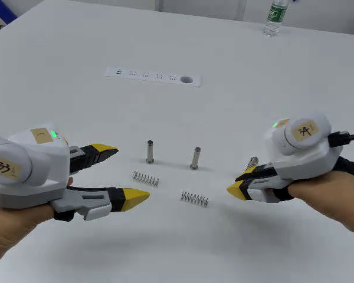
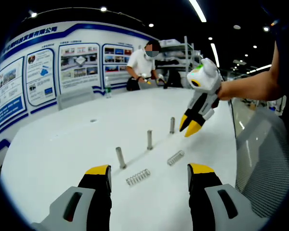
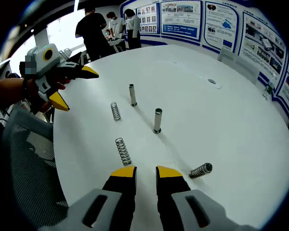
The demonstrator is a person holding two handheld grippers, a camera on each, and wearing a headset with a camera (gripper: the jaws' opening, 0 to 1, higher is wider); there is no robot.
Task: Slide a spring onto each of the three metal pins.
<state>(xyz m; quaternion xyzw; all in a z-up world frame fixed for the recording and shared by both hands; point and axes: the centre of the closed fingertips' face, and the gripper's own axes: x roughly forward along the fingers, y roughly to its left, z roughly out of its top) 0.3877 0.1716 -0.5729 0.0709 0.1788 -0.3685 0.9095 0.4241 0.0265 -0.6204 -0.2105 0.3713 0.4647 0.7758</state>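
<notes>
Now we hold the left tongs (image 1: 131,172), white-bodied with black, yellow-tipped jaws, at eight o'clock of the white counter (image 1: 76,106) in the head view. Their jaws are spread wide and grip nothing. The right tongs (image 1: 242,180) sit at four o'clock, jaws drawn close with a narrow gap between them, also pinching nothing.

Between the two, three short grey metal pins stand in a row. The left pin (image 1: 150,151) and the middle pin (image 1: 195,158) are bare. The right pin (image 1: 253,161) is at three o'clock of the middle one, just beyond the tips of the right tongs. It shows coils round its shaft in the right gripper view, so a spring seems to sit on it.

Two loose coiled wire springs lie flat on the counter. The first spring (image 1: 146,178) is at six o'clock of the left pin, near the lower jaw of the left tongs but apart from it. The second spring (image 1: 194,198) is at six o'clock of the middle pin.

A white power strip (image 1: 152,76) lies at twelve o'clock beyond the pins. A clear plastic bottle with a green label (image 1: 275,17) stands at one o'clock near the far edge.
</notes>
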